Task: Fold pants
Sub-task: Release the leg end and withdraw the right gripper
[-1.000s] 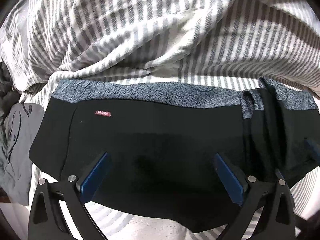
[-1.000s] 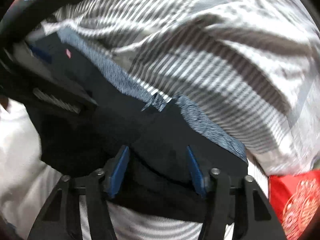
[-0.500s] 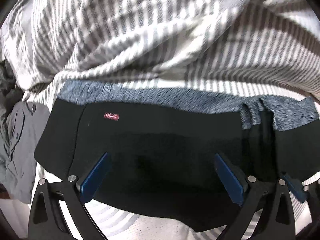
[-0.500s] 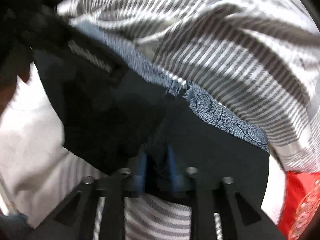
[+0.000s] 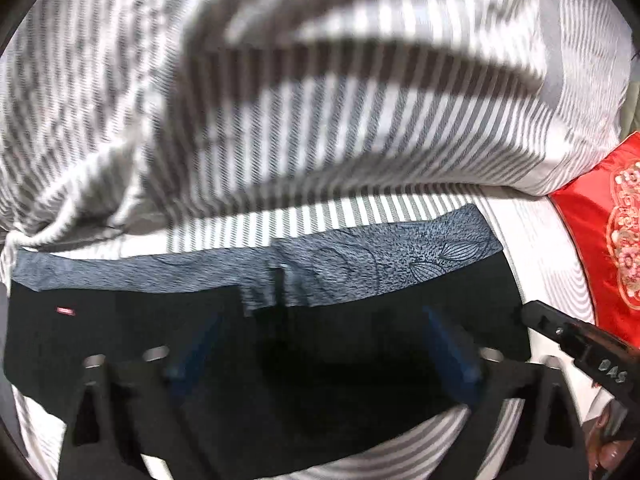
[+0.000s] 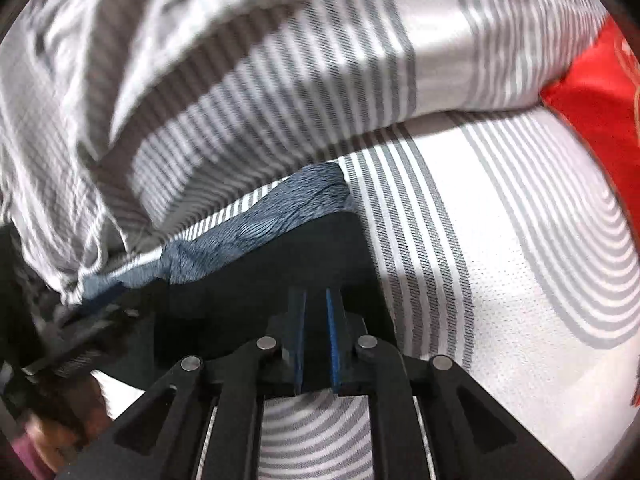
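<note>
pinching the pants (image 6: 280, 276) at their right end, right gripper (image 6: 316, 340) is narrow; left gripper (image 5: 320, 354), wide, hovers mid-length, long axis sideways along the bed (image 6: 500, 260)

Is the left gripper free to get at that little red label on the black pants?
Probably yes: the left gripper is open over the pants, and the label lies uncovered off to its left.

Both cameras sit low and close over the bed (image 5: 532, 240), looking forward along their own fingers toward the heaped striped duvet (image 5: 320, 100). They share the black pants (image 5: 340, 360), the duvet and the red cushion (image 5: 600, 240).
</note>
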Available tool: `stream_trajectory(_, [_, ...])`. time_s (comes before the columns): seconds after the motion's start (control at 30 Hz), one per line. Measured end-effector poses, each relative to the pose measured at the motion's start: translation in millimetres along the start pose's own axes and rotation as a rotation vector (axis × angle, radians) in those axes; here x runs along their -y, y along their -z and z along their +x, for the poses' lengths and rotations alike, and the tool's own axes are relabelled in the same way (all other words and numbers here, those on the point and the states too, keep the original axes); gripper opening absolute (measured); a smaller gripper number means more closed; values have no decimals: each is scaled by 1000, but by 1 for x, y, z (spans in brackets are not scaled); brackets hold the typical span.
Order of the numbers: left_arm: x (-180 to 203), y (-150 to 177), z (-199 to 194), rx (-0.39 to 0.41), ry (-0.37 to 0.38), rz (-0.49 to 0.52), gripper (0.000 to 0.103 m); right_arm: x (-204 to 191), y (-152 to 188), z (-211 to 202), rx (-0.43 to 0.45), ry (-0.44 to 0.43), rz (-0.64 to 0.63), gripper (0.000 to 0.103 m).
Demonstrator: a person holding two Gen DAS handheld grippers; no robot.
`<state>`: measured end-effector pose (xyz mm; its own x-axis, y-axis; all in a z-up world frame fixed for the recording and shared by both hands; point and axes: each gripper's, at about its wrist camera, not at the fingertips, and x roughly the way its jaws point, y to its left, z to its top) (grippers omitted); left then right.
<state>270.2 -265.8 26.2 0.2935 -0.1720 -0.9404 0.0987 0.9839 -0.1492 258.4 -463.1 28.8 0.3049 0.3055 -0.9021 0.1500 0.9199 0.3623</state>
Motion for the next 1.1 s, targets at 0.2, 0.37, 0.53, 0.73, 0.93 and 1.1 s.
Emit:
stream_trajectory(0.2, [-34, 31, 57, -117, 18, -122, 86, 16, 9, 36, -92, -79, 43, 10])
stream_trajectory(0.37, [-38, 29, 48, -135, -18, -150, 86, 22, 4, 40, -115, -126, 32, 10])
stream_trajectory(0.53, [-42, 32, 22, -110, -108, -181, 86, 25, 1, 41, -151, -150, 21, 10])
stream_trajectory(0.73, [-70, 63, -9, -101, -201, -312, 86, 28, -2, 42, -178, -177, -22, 10])
stream_trajectory(0.93, [-84, 87, -17, -94, -238, -376, 86, 13, -1, 32, -182, -161, -47, 18])
stream_trajectory(1.1, [-99, 104, -24, -95, -216, -387, 86, -41, 16, 26, -184, -187, -140, 50])
